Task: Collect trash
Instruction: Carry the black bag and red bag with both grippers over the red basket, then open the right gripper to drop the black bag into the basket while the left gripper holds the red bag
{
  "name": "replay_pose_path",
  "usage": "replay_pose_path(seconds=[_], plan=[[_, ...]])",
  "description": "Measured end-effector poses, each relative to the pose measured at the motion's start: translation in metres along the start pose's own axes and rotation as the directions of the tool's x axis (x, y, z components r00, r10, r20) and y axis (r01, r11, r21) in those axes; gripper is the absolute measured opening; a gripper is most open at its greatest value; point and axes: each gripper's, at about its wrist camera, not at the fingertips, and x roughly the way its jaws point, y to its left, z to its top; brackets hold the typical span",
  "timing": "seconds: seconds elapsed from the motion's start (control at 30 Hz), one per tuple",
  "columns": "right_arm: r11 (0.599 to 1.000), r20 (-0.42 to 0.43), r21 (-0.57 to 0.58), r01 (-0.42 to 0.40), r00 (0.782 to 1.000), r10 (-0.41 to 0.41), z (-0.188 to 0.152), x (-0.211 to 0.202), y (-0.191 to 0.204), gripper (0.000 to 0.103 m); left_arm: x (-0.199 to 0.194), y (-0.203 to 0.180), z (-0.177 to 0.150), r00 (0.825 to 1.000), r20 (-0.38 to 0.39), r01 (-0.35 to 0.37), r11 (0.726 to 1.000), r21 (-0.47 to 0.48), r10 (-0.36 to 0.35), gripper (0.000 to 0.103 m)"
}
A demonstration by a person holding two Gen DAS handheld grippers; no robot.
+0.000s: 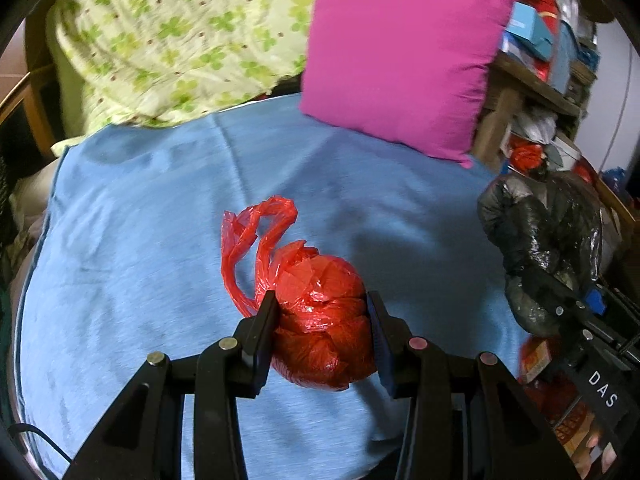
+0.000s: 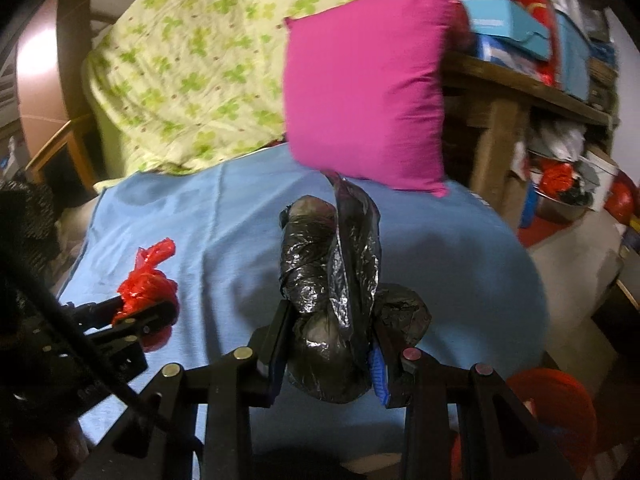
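Observation:
My left gripper [image 1: 322,312] is shut on a knotted red plastic bag [image 1: 320,320] stuffed into a ball, its loose handles [image 1: 256,236] trailing up and left over the blue blanket [image 1: 160,240]. My right gripper [image 2: 330,334] is shut on a crumpled black plastic bag [image 2: 328,276], with a flap of it standing up toward the pink pillow. In the left wrist view the black bag [image 1: 544,240] and right gripper show at the right edge. The red bag [image 2: 146,288] in the left gripper shows at the left of the right wrist view.
A pink pillow [image 1: 400,60] and a green-patterned quilt [image 1: 172,40] lie at the far end of the bed. Wooden shelves [image 2: 520,80] crammed with boxes and bags stand to the right. A red round object [image 2: 552,412] sits low right, off the bed's edge.

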Motion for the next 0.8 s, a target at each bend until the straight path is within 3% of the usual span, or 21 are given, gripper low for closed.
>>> replay_pose_path(seconds=[0.3,0.53,0.8], plan=[[0.981,-0.017,0.118,0.157,0.988,-0.156,-0.025,-0.033,-0.084,0.037,-0.007,-0.060,0.003,0.996,0.007,0.090,0.992,0.090,-0.091,0.044],[0.929,-0.088,0.222,0.296,0.955,-0.283,-0.067,-0.057,-0.160,0.037,-0.019,-0.118,0.003,0.983,0.000,0.183,0.966,0.181,-0.186,0.044],[0.885,-0.183,0.275,0.376,0.924,-0.336,-0.107,-0.061,-0.207,0.037,-0.025,-0.170,-0.003,0.967,-0.026,0.250,0.932,0.261,-0.252,0.044]])
